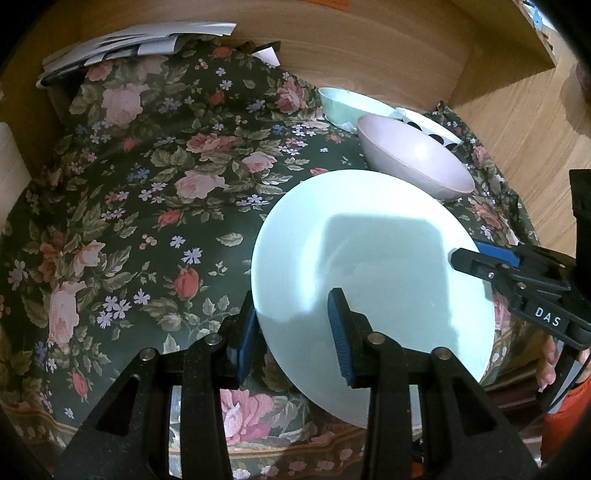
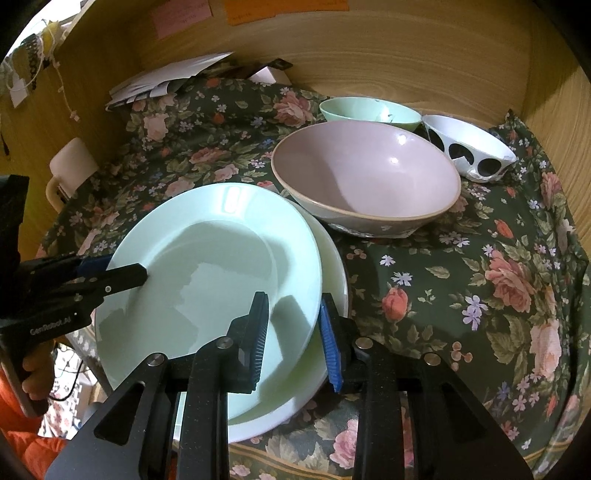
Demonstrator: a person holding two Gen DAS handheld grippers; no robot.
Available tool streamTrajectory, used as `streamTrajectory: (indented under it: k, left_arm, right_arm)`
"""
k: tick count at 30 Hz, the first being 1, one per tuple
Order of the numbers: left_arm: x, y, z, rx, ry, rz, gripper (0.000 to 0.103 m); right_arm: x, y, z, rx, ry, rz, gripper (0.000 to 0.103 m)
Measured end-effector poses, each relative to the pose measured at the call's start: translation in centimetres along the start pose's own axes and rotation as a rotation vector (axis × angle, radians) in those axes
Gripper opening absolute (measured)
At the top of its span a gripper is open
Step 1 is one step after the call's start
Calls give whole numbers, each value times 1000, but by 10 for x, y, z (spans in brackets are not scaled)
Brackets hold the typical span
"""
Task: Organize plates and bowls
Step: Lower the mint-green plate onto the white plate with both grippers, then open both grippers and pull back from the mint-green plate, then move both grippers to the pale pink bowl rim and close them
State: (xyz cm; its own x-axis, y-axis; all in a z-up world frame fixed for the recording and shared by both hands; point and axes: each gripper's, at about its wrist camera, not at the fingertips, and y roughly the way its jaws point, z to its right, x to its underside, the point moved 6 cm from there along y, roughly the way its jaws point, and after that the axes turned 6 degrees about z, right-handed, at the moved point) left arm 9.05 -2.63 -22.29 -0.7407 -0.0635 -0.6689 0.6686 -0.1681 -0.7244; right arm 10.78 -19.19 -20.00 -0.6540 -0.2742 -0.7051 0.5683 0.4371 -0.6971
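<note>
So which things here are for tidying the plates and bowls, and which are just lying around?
For the job:
mint plate, held at its rim by both claws
white plate under it
pink bowl
green bowl
spotted bowl
left claw
right claw

Just lying about:
papers
mug
sticky notes
flowery cloth

Two stacked plates (image 2: pixel 207 266) near table edge; large bowl (image 2: pixel 365 177) behind; two bowls (image 2: pixel 369 109) farther back.

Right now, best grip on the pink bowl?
Pinch the pink bowl at its near rim, coming from above with one finger inside. Its wall flares wide, and the green bowl and spotted bowl crowd its far side.
</note>
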Motion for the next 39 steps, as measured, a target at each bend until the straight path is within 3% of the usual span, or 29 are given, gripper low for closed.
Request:
streamTrajectory:
  k: [9, 15, 19, 24, 31, 39]
  left_arm:
    - [-3, 3, 6, -41, 54, -3, 43]
    - [-1, 3, 12, -58, 108, 22, 53]
    - [-3, 3, 12, -56, 117, 28, 55]
    - [-14, -9, 6, -68, 98, 75, 62]
    - [-48, -34, 9, -68, 96, 169, 71]
    - [-91, -40, 28, -58, 129, 262, 85]
  right_arm:
    - [5, -7, 0, 2, 2, 34, 27]
    - [8, -12, 0, 12, 9, 57, 28]
    - [8, -18, 2, 59, -8, 87, 41]
    - [3, -26, 9, 71, 4, 127, 41]
    - [-24, -47, 22, 117, 15, 246, 63]
    - [-55, -64, 39, 166, 16, 347, 75]
